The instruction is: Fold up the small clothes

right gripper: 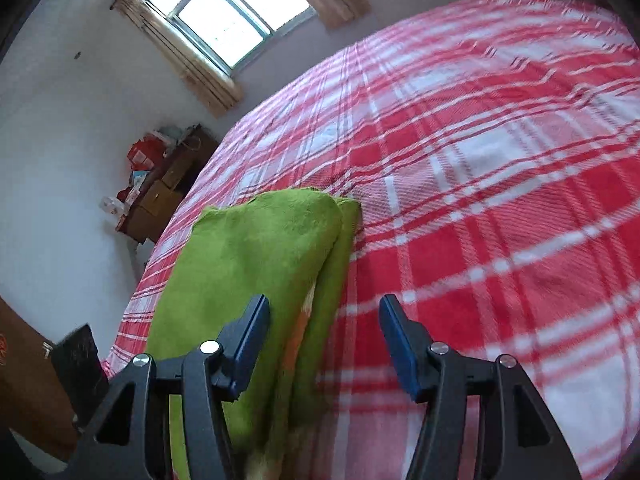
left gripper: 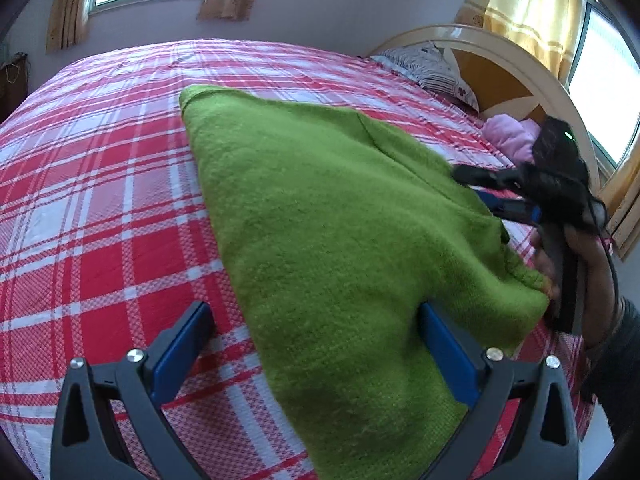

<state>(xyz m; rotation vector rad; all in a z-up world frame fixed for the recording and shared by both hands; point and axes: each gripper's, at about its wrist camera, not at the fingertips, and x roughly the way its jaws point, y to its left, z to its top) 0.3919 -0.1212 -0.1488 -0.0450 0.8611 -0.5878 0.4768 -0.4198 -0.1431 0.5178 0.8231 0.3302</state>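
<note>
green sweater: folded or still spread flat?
Folded. The green sweater lies doubled on the plaid bedspread; the right wrist view shows stacked layers along its edge.

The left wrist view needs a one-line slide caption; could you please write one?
Open left gripper straddles a folded green sweater on a red plaid bed; right gripper beside it.

I'm in a home bedroom: big bed w/ red-white plaid cover (left gripper: 100, 184), curved wooden headboard (left gripper: 500, 76) and pillow (left gripper: 432, 68) at its far end. Curtained windows (right gripper: 228, 12), a cluttered wooden dresser (right gripper: 160, 196) by the wall.
</note>
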